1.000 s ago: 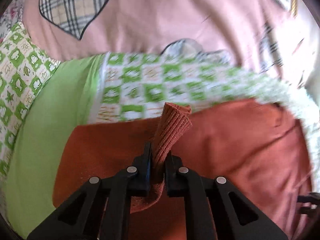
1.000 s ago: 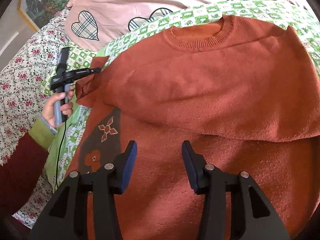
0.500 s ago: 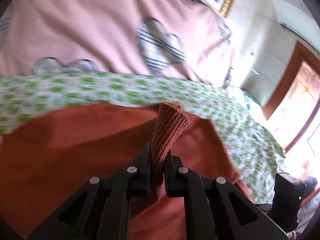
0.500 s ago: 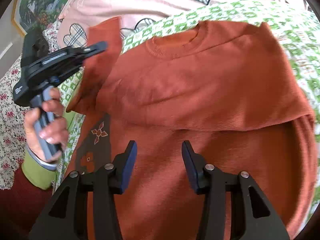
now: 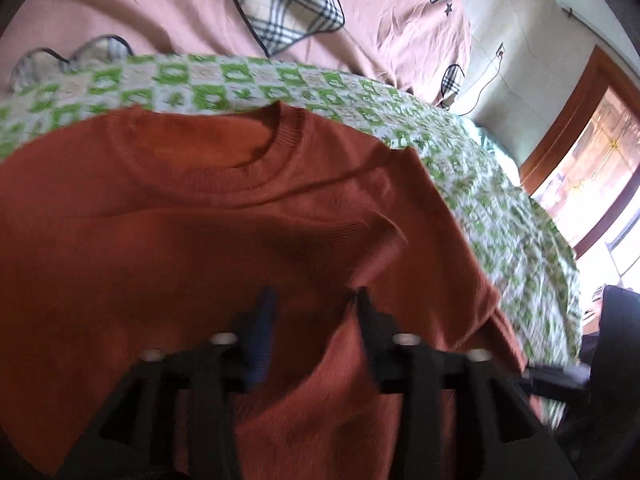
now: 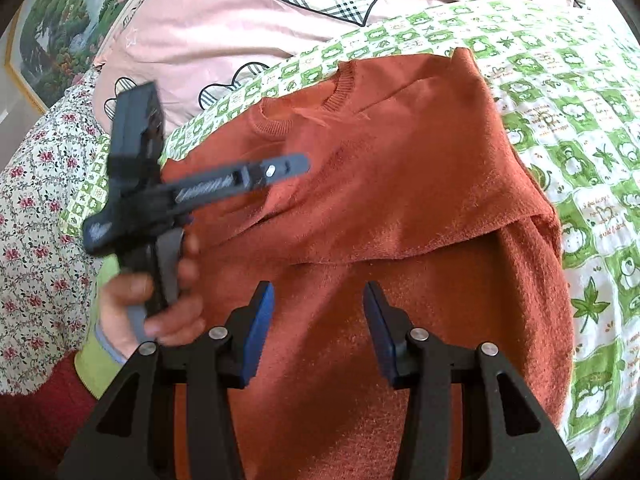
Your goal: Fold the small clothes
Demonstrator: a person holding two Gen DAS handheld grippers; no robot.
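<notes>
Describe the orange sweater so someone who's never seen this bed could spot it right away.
Start at the bed's green-and-white checked blanket, below the pink pillow with plaid hearts. The rust-orange knit sweater lies flat on that blanket, ribbed round collar toward the pillow. It is the only plain, unpatterned fabric there.

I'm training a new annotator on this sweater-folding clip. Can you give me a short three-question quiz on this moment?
1. True or false: the left tongs are clamped on the sleeve cuff.
2. The orange sweater lies on which cover? A) green checked blanket B) plain white sheet C) bare mattress
3. Fill in: the right tongs hover over the sweater with their jaws ____.

Key
1. False: the jaws have just been opening, and no fabric is pinched between them.
2. A, the green checked blanket.
3. Open, with nothing between them.
</notes>
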